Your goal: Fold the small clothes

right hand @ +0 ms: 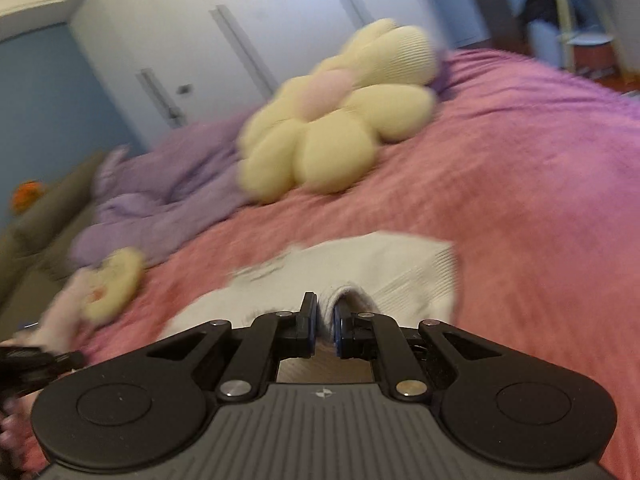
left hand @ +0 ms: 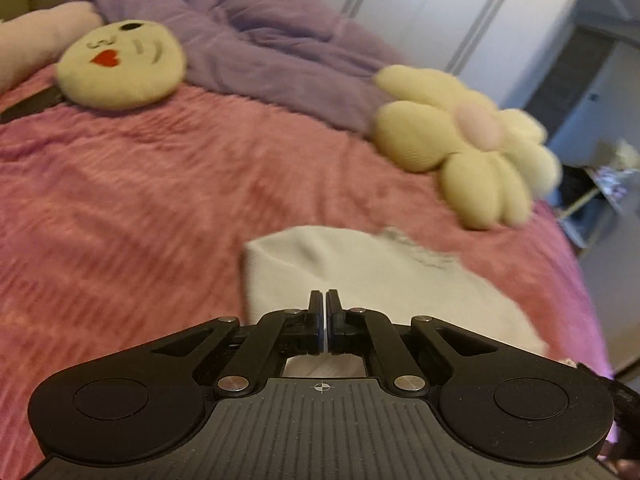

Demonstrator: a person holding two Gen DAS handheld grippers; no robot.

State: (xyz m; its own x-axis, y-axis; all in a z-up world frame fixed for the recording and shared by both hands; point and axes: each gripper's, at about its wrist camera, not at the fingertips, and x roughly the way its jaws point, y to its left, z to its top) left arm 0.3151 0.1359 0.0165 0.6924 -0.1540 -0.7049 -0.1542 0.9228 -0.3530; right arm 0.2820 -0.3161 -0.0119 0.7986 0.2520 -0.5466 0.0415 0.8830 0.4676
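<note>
A small white knit garment (left hand: 360, 272) lies on the pink bedspread (left hand: 140, 208), just ahead of both grippers. My left gripper (left hand: 324, 300) is shut, its fingers pressed together over the garment's near edge; a thin white sliver shows between them, and I cannot tell if it holds cloth. In the right wrist view the garment (right hand: 392, 272) is partly folded. My right gripper (right hand: 325, 304) is shut on a thick fold of the white garment, which bulges up between its fingers. Both views are blurred by motion.
A yellow flower cushion (left hand: 472, 152) (right hand: 340, 120) lies beyond the garment. A round face cushion (left hand: 120, 68) (right hand: 112, 280) sits to the left. A rumpled purple blanket (left hand: 260, 40) (right hand: 160, 200) covers the far side of the bed. White wardrobe doors (right hand: 240, 40) stand behind.
</note>
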